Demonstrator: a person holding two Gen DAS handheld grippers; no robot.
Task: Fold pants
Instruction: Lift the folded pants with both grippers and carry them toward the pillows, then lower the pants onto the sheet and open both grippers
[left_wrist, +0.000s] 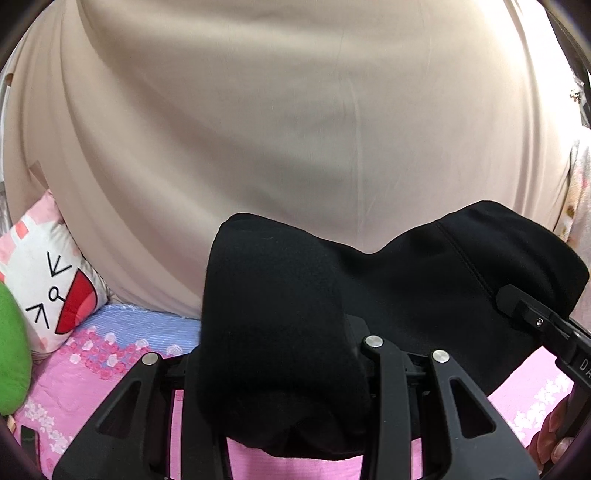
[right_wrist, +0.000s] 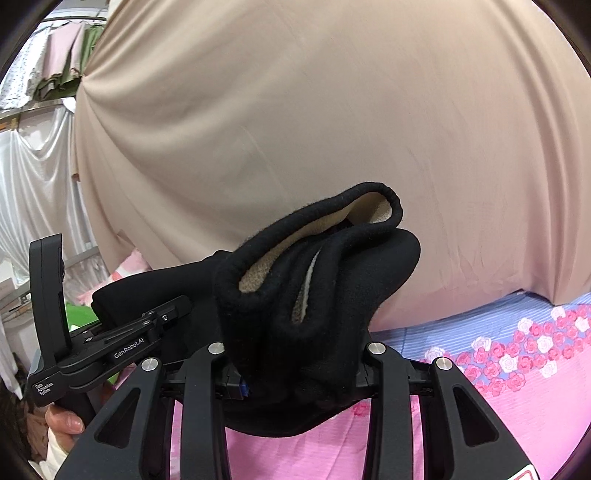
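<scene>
Bunching black fleece-lined pants (right_wrist: 317, 280)

My right tongs (right_wrist: 295, 347) grip the black pants (right_wrist: 317, 266), fleece lining showing; my left tongs (right_wrist: 173, 308) clamp them at left, above the pink floral bed (right_wrist: 517, 387).

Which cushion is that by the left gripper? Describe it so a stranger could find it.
Start at the beige curtain behind the bed. At its lower left corner leans a square pillow. Unlike the plain green plush beside it, it is white and pink with a cartoon face and red mouth.
</scene>
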